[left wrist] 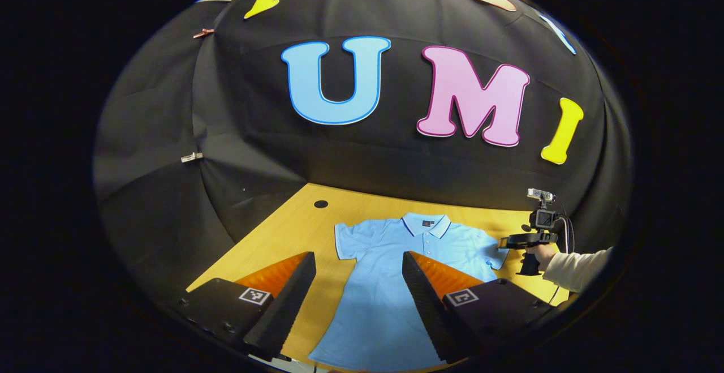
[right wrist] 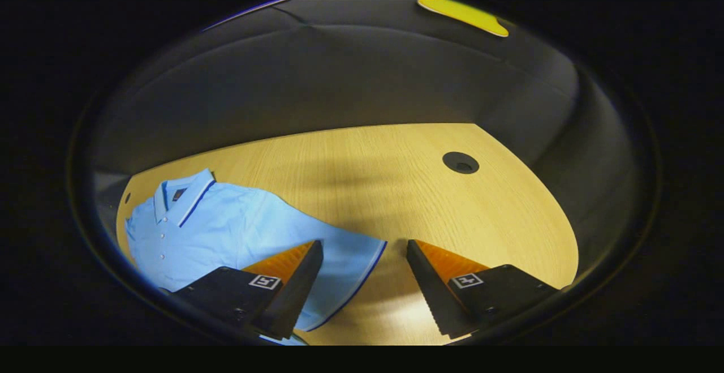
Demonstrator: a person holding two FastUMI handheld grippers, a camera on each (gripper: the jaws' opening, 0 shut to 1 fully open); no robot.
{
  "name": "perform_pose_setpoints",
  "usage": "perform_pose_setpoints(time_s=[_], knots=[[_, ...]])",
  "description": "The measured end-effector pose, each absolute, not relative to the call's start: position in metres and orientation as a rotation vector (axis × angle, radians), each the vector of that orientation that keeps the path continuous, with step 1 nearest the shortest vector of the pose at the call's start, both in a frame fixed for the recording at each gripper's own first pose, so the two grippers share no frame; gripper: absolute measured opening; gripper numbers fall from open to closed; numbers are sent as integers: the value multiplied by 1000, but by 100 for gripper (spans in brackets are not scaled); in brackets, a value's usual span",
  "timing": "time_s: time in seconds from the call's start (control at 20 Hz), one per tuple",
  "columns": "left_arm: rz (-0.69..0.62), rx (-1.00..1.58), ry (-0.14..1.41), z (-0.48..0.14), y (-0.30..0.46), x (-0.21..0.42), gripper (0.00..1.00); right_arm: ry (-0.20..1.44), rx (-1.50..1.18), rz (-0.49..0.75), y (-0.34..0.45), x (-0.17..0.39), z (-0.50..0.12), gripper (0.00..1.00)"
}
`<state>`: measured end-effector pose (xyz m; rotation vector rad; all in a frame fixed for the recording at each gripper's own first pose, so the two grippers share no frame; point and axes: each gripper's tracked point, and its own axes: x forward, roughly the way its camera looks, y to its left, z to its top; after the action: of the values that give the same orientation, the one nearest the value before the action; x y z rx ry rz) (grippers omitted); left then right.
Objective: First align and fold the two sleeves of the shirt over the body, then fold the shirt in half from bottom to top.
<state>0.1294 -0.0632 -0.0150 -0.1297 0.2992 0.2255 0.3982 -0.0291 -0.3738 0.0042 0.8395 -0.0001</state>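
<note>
The light blue shirt [left wrist: 390, 271] lies flat on the wooden table [left wrist: 294, 231], collar toward twelve o'clock. The left gripper [left wrist: 359, 288] hovers above its body, fingers spread apart. At three o'clock, the right gripper [right wrist: 365, 282] stands wide open around the sleeve [right wrist: 350, 265] hem, seemingly not touching.

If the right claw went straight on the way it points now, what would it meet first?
Likely the sleeve edge of the light blue shirt, lying between the open right claw fingers; past it bare wooden table. Depth is unclear.
</note>
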Motion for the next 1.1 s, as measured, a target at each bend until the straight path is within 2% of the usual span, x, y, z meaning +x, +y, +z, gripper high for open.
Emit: perform_pose_setpoints(time_s=[0.05,0.1,0.15,0.25,0.3,0.45,0.5,0.55,0.6,0.65,0.95,1.0,1.05,1.1], knots=[[224,-149,302,-17,-64,131,96,837,1,4,-28,398,-372,87],[223,-166,303,-20,-65,134,96,837,0,13,-26,399,-373,88],[223,-172,305,-22,-65,136,96,831,-3,19,-23,398,-372,83],[222,-162,308,-25,-63,138,97,826,-2,34,-19,399,-374,71],[221,-154,308,-27,-61,138,97,827,-3,44,-16,400,-375,41],[226,-156,310,-31,-57,140,97,825,1,56,-10,398,-372,23],[230,-157,308,-32,-56,139,97,823,7,55,-9,399,-370,3],[233,-155,308,-33,-54,139,97,833,32,61,-5,399,-373,3],[236,-153,309,-36,-54,137,97,835,56,59,-2,398,-372,9],[237,-151,310,-37,-52,136,96,843,73,60,-1,399,-372,9],[245,-164,317,-46,-46,130,97,787,4,102,8,397,-344,8],[242,-164,314,-46,-46,129,97,770,-5,121,16,397,-335,2],[239,-162,311,-45,-45,129,97,755,-12,143,25,396,-324,3],[235,-159,306,-46,-45,128,97,739,-19,165,36,398,-314,8]])
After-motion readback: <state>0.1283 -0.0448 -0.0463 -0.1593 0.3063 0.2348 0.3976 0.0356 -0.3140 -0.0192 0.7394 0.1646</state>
